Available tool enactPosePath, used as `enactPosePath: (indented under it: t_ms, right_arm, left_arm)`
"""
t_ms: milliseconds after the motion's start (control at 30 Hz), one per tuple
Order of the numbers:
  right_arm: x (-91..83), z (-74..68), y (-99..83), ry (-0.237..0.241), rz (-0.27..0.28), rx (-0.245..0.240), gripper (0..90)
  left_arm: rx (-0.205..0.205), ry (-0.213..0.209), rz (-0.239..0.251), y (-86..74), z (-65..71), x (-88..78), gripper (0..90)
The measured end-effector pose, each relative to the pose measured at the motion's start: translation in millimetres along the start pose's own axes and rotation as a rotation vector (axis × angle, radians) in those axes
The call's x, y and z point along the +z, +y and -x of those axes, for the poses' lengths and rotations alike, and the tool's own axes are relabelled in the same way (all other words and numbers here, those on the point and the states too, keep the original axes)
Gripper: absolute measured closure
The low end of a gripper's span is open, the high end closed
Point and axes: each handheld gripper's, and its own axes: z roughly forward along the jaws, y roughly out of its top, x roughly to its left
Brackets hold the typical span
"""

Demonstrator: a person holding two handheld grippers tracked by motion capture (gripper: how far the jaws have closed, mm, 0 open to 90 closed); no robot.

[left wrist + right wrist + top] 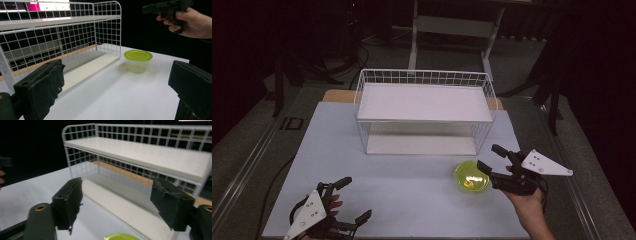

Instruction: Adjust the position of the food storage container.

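Green-lidded tub (pixel 471 176) upright, beside open right tongs (pixel 492 157).

It looked like a lab or recording studio rather than a home. A white table (pixel 362 200) stood alone in a dark room — black surroundings on every side, the tabletop lit from above. Cables (pixel 362 55) ran across the grey floor (pixel 247 130) behind it, and the legs of a metal stand (pixel 452 30) rose at the back. The props were sparse and staged — one white wire shelf rack (pixel 424 107) and a small lidded container (pixel 472 176), nothing domestic around them.
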Motion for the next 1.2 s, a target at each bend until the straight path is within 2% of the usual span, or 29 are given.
enactPosePath:
  t_ms: [100,333,400,433,500,600,633,700,733,833,1000,1200]
  right_arm:
    - [2.3,14.8,-12.0,-0.022,-0.022,0.036,44.7]
    - [1.1,39.5,-43.2,-0.104,-0.093,0.073,56.0]
    - [-0.1,47.0,-51.8,-0.121,-0.115,0.086,64.8]
    - [-0.4,50.2,-55.9,-0.126,-0.13,0.087,65.4]
    - [-0.1,54.7,-65.1,-0.148,-0.165,0.08,71.6]
    - [1.0,56.8,-72.1,-0.159,-0.19,0.077,75.1]
    - [3.7,59.8,-82.0,-0.171,-0.226,0.088,80.5]
    - [4.4,60.6,-84.2,-0.178,-0.239,0.094,83.6]
    - [6.7,63.1,-89.5,-0.19,-0.267,0.109,89.5]
    - [10.2,66.2,-96.1,-0.207,-0.316,0.141,89.8]
    - [16.7,61.9,-102.8,-0.178,-0.363,0.14,89.9]
    - [25.6,58.6,-111.4,-0.147,-0.424,0.162,89.9]
  left_arm:
    - [-0.005,-0.001,0.005,-0.1,-0.4,-0.5,0.8]
    - [-0.003,-0.004,-0.002,-0.9,0.0,0.7,0.8]
    - [0.003,-0.005,-0.007,-1.0,0.5,1.1,0.8]
    - [0.003,-0.006,-0.007,-0.9,0.9,1.4,0.8]
    - [0.009,-0.005,-0.01,-0.9,1.4,1.8,0.8]
    - [0.008,-0.006,-0.012,-1.1,1.5,2.3,0.8]
    - [0.008,-0.006,-0.012,-1.1,1.5,2.4,0.8]
    - [0.01,-0.006,-0.012,-1.0,1.6,2.4,0.8]
    - [0.012,-0.004,-0.012,-0.9,1.8,2.1,0.8]
    - [0.012,-0.002,-0.013,-1.1,1.5,1.7,0.8]
    - [0.012,-0.001,-0.016,-1.4,0.7,2.2,0.8]
    - [0.02,-0.002,-0.018,-1.2,1.8,2.0,0.8]
